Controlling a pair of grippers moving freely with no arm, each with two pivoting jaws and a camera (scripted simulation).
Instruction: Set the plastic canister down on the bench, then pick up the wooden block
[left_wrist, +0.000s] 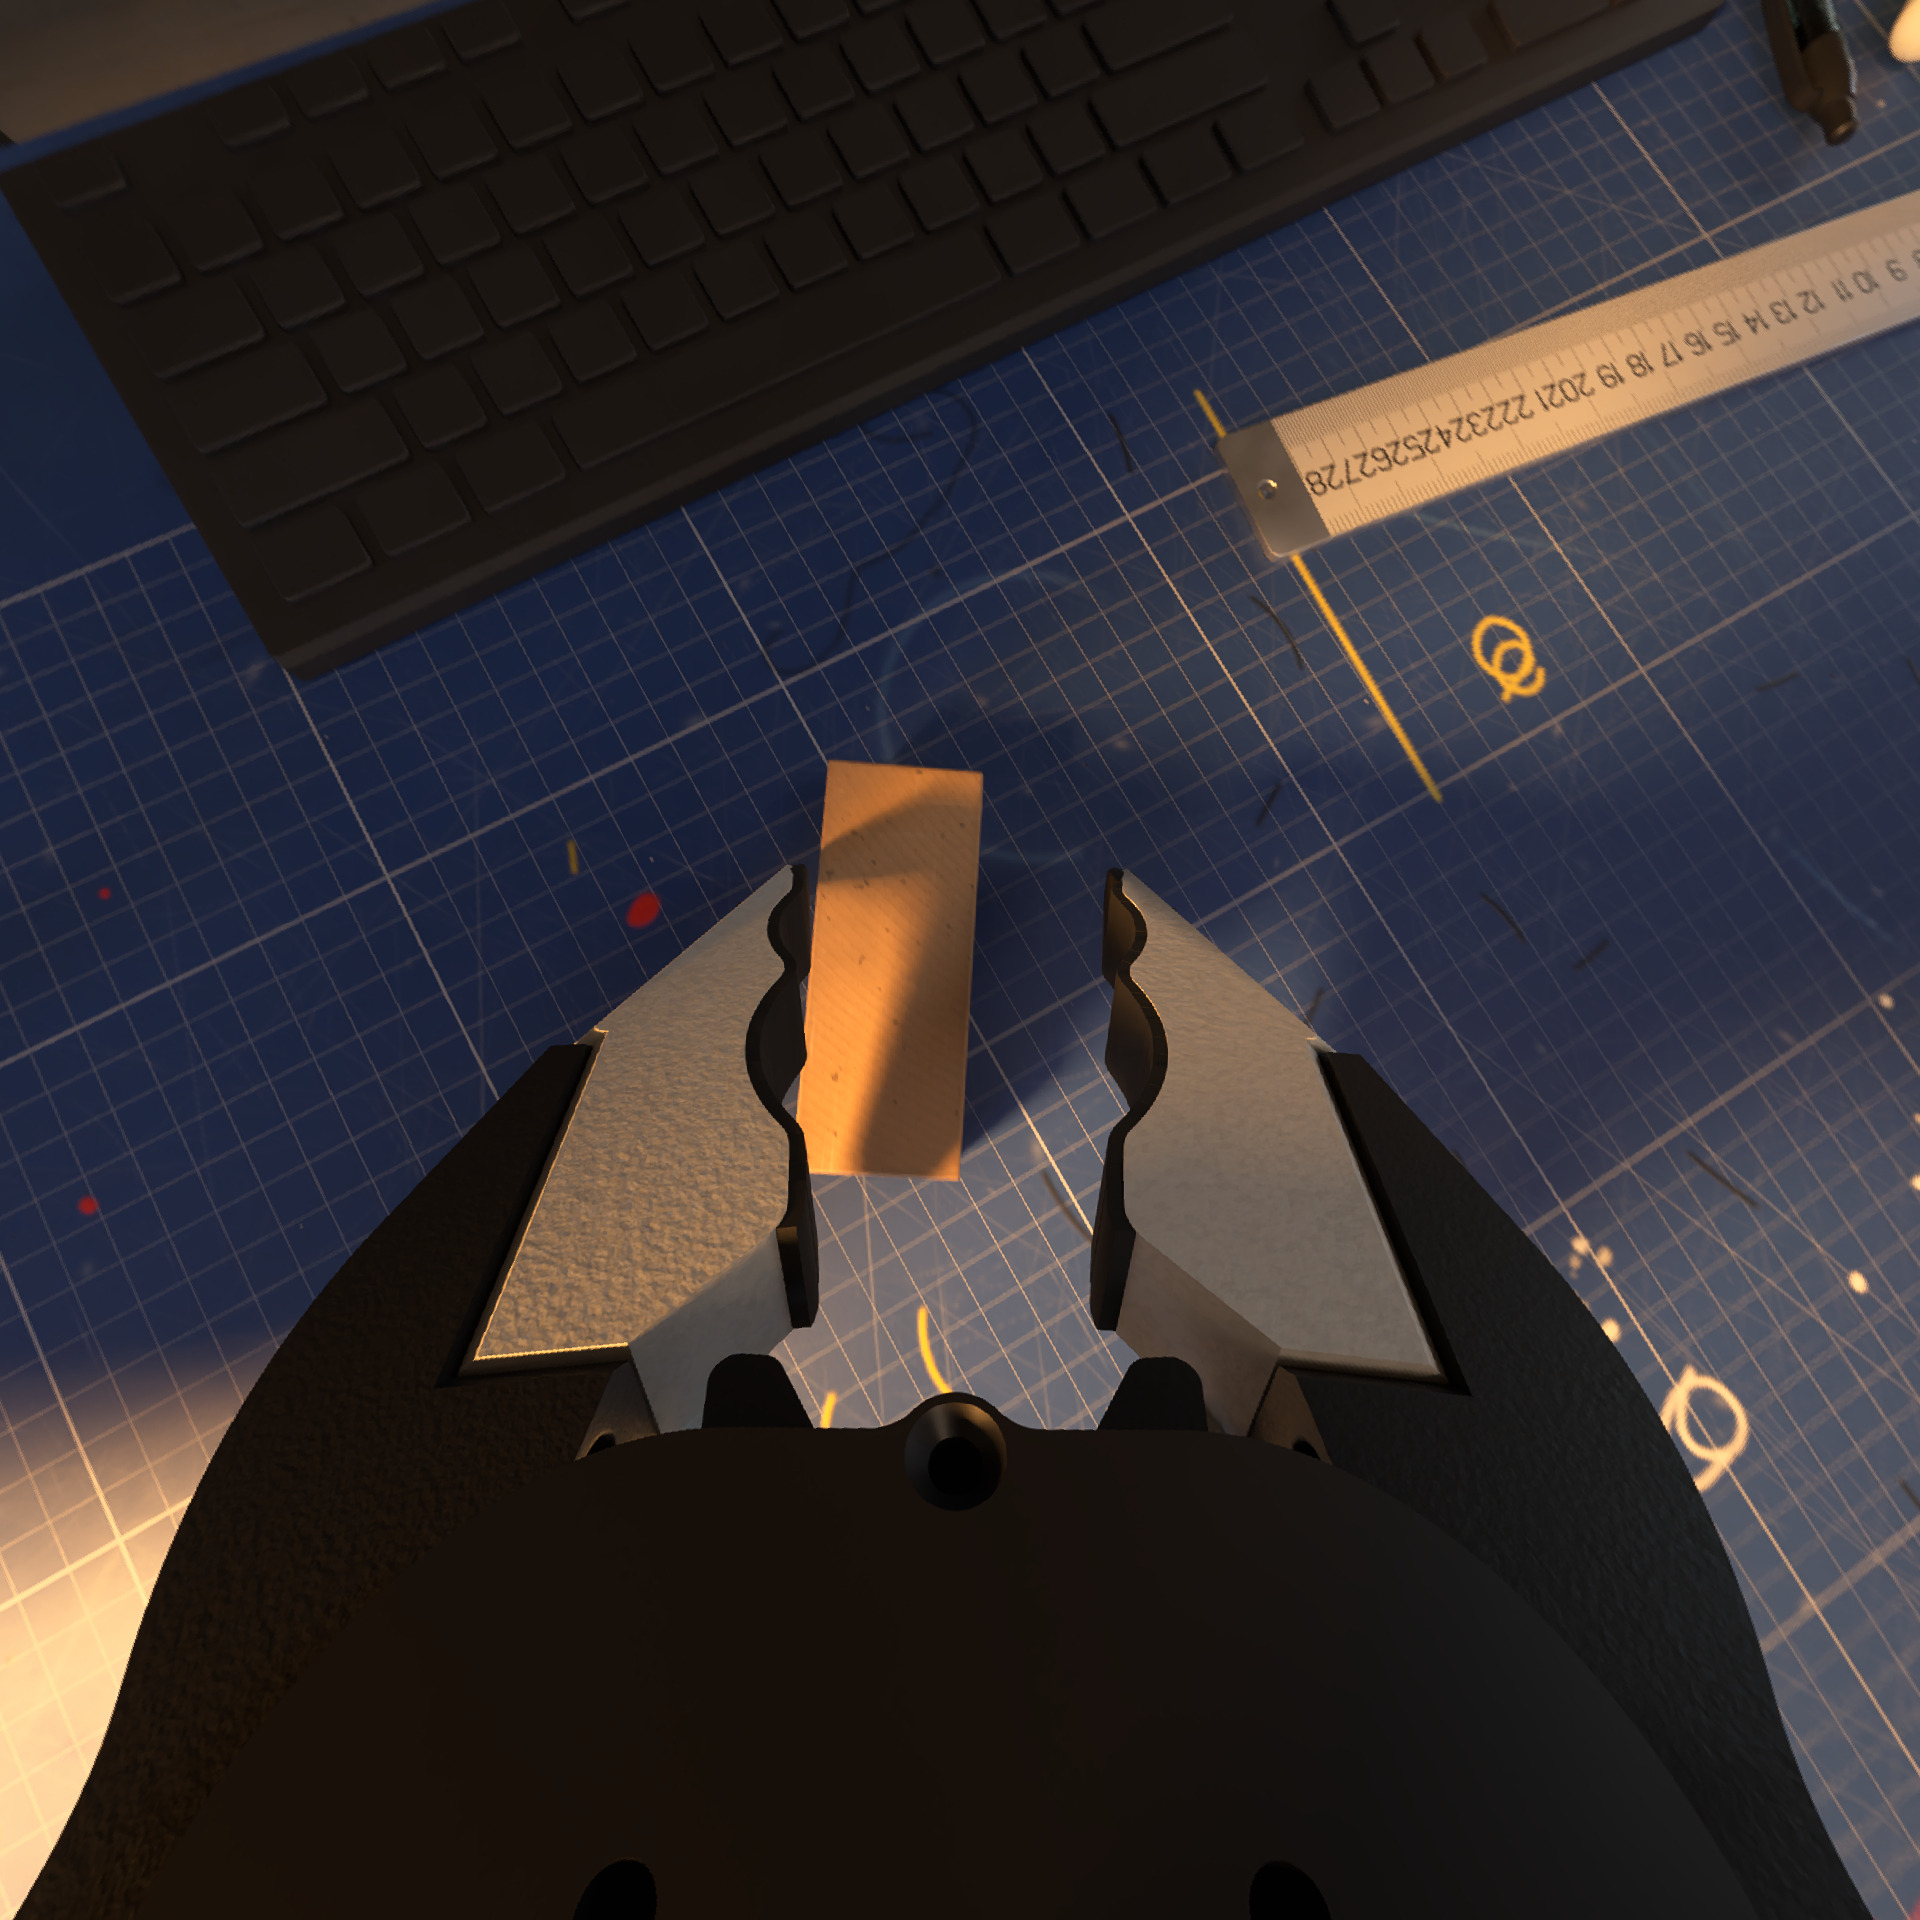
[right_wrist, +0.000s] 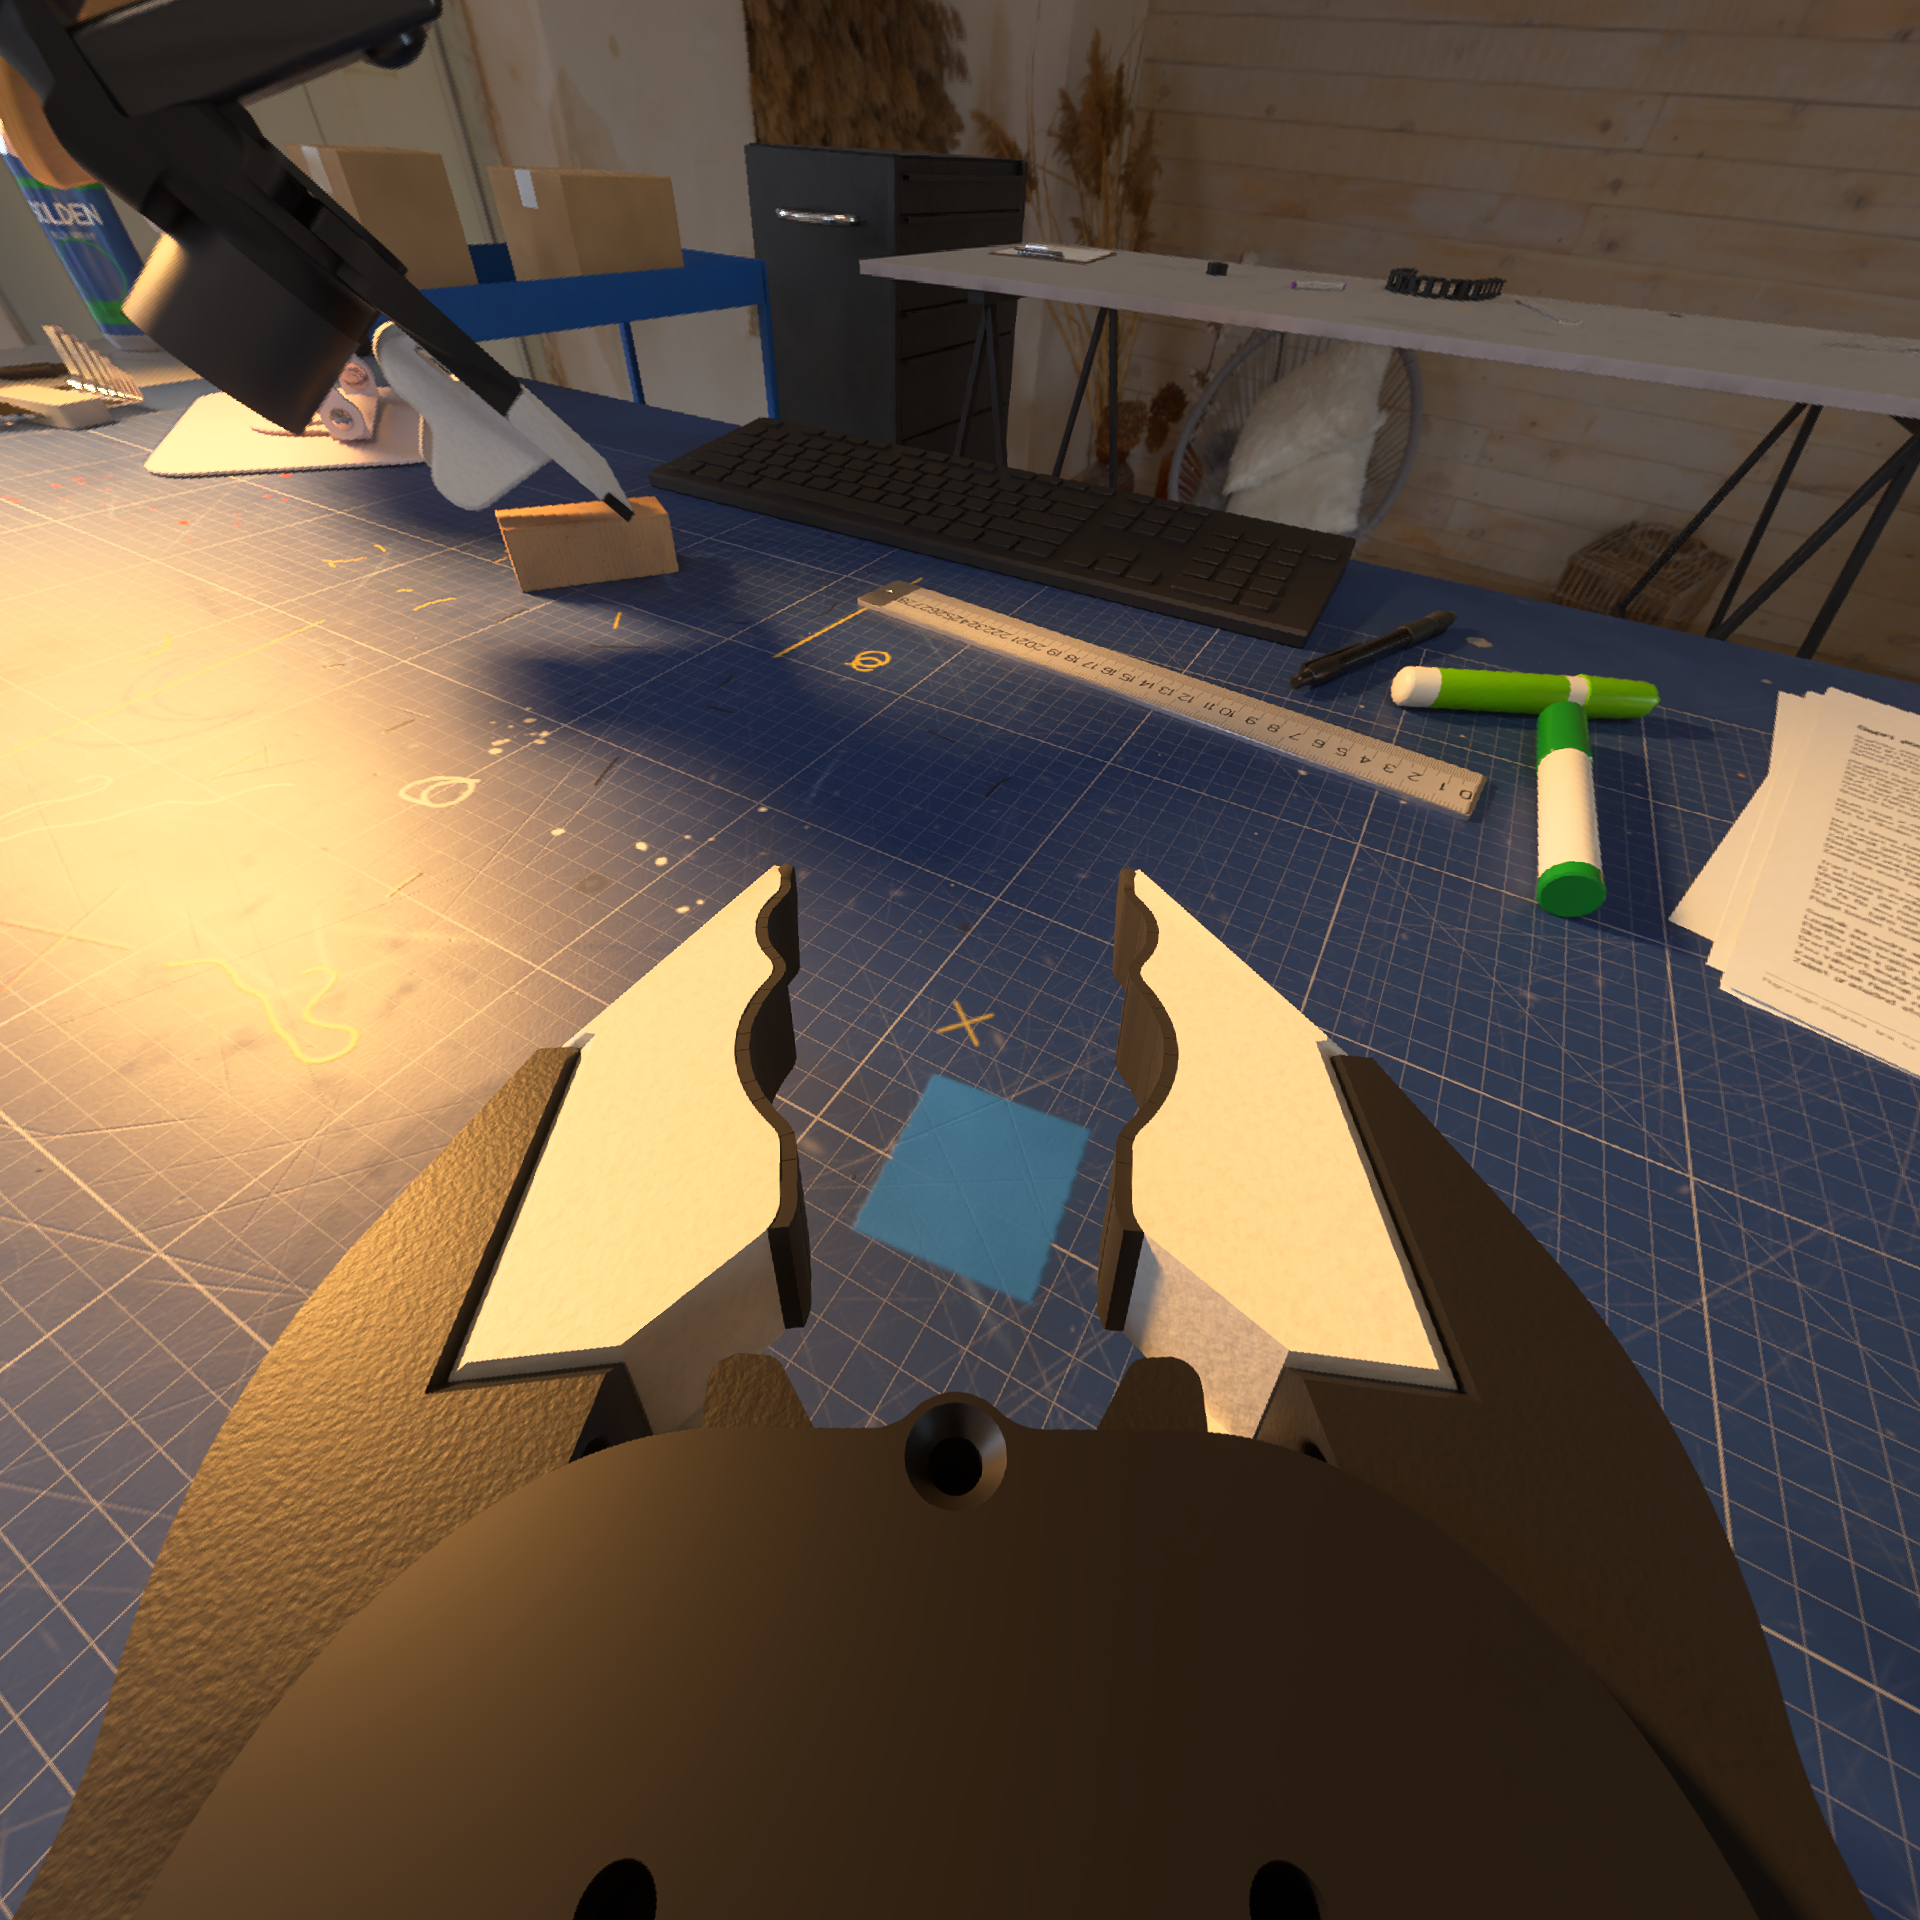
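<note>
With its jaws apart over the wooden block (left_wrist: 891, 987), which lies on the tabletop (left_wrist: 1455, 987) just below the keyboard (left_wrist: 727, 260), the left hand-held gripper (left_wrist: 954, 894) should centre, descend, then clamp across the narrow sides.

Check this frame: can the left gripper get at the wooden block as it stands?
Probably yes. The left gripper is open right over the wooden block, nothing lies between them, and the keyboard sits clear beyond.
</note>
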